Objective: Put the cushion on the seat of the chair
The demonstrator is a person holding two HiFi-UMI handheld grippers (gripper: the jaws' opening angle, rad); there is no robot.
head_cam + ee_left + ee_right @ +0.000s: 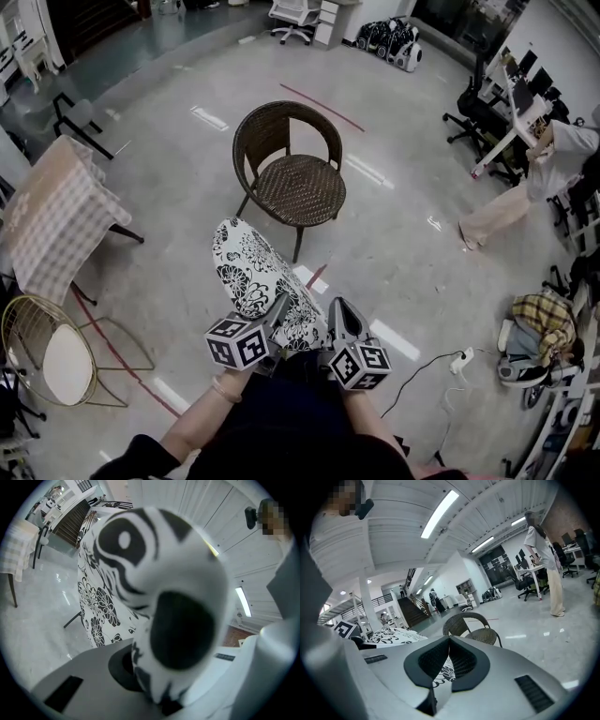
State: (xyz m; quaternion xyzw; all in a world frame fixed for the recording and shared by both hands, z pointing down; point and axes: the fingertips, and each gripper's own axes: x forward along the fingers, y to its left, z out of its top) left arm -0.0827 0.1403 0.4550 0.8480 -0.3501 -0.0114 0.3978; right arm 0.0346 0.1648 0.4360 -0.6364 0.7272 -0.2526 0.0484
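You held the floral cushion [253, 267] up on your side of the wicker chair [295, 183], not on its seat [300, 187]. Your left tongs [279, 309] were clamped on the cushion's near edge, and your right tongs [339, 314] pinched the same edge beside them. A person [534, 183] stood well right of the chair.

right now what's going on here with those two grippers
A person has a gripper in each hand and is carrying a black-and-white floral cushion. The left gripper and the right gripper both have their jaws shut on the cushion's near edge, holding it off the floor. A wicker chair stands just ahead with its seat bare, so the cushion is not yet on it.
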